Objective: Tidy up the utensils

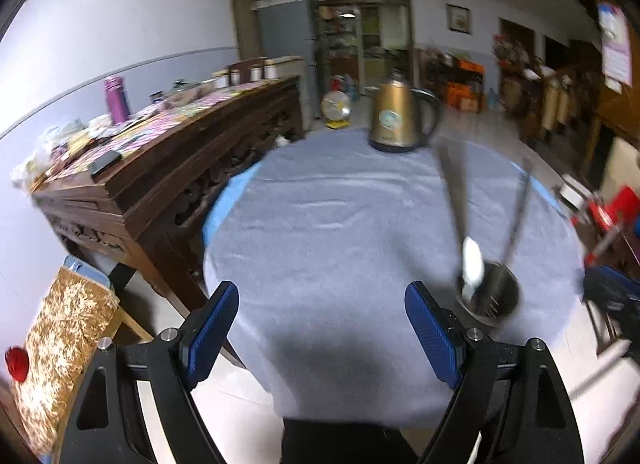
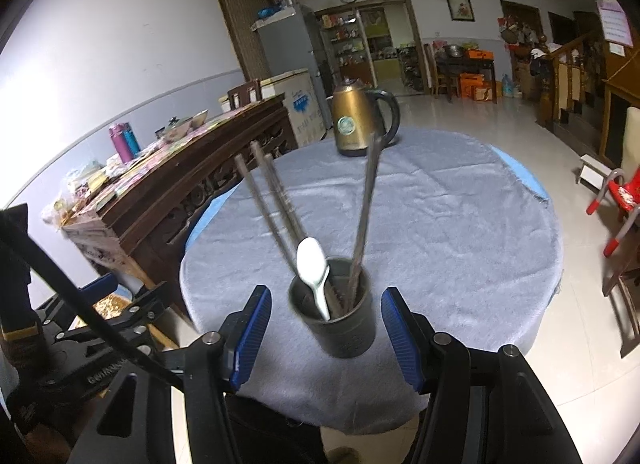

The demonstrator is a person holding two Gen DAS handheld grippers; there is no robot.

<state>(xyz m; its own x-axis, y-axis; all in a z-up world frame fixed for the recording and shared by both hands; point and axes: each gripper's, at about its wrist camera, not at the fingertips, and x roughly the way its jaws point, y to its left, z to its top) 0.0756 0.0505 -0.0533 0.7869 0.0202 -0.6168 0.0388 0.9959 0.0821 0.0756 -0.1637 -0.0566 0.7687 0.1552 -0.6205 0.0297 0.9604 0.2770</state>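
Two grippers over a round surface (image 2: 460, 224) under grey cloth; utensils stand in a dark cup (image 2: 340, 316).

Cup upright near the surface's near edge, holding a white spoon (image 2: 314, 264), bowl up, and long metal chopsticks (image 2: 272, 200) leaning out. Right gripper (image 2: 326, 340) straddles the cup, jaws apart, pads clear of its sides. Left gripper (image 1: 322, 334) spread wide over bare cloth, nothing between; cup sits just to its right. Gold kettle (image 2: 352, 124) at the far edge. Left view blurred.

Bare cloth (image 1: 332, 216) left of cup (image 1: 488, 298)
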